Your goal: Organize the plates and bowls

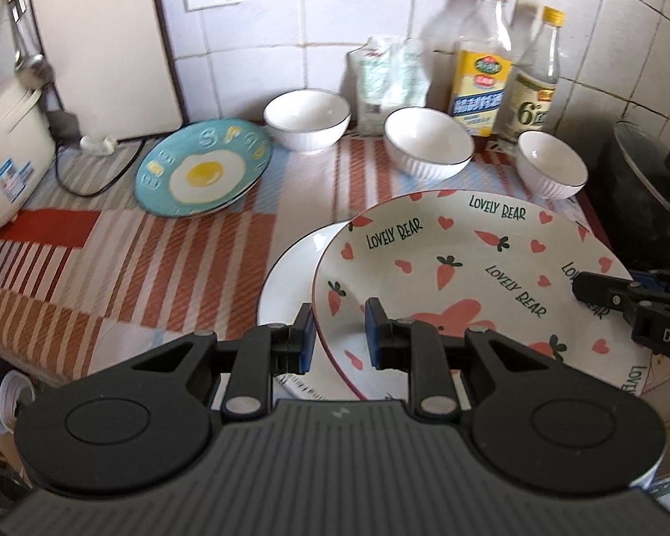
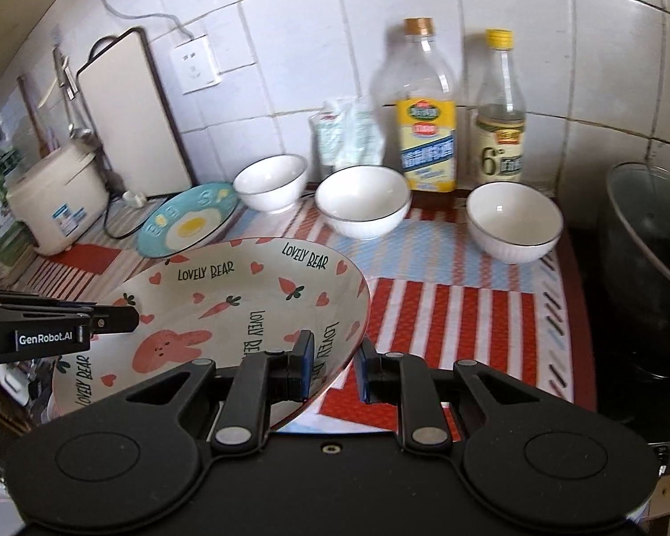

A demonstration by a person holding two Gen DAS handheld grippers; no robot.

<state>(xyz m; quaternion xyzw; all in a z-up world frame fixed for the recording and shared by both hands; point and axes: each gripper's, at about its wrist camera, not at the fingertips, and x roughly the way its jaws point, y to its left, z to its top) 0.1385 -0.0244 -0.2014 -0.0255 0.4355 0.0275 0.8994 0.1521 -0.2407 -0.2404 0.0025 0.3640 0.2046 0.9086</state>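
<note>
Left wrist view: left gripper [image 1: 338, 335] at lower centre, jaws apart, straddling near rim of bear plate [image 1: 460, 277]; contact with rim not clear. Bear plate overlaps plain white plate [image 1: 286, 281] at centre. Right gripper [image 1: 603, 292] enters from right edge over far rim.

Right wrist view: right gripper [image 2: 332, 368] at lower centre, jaws apart, either side of bear plate [image 2: 228, 312] rim; plate tilted, left-centre of frame. Egg plate [image 2: 187, 223] and three white bowls [image 2: 364, 207] toward upper centre on striped mat [image 2: 460, 312].
</note>
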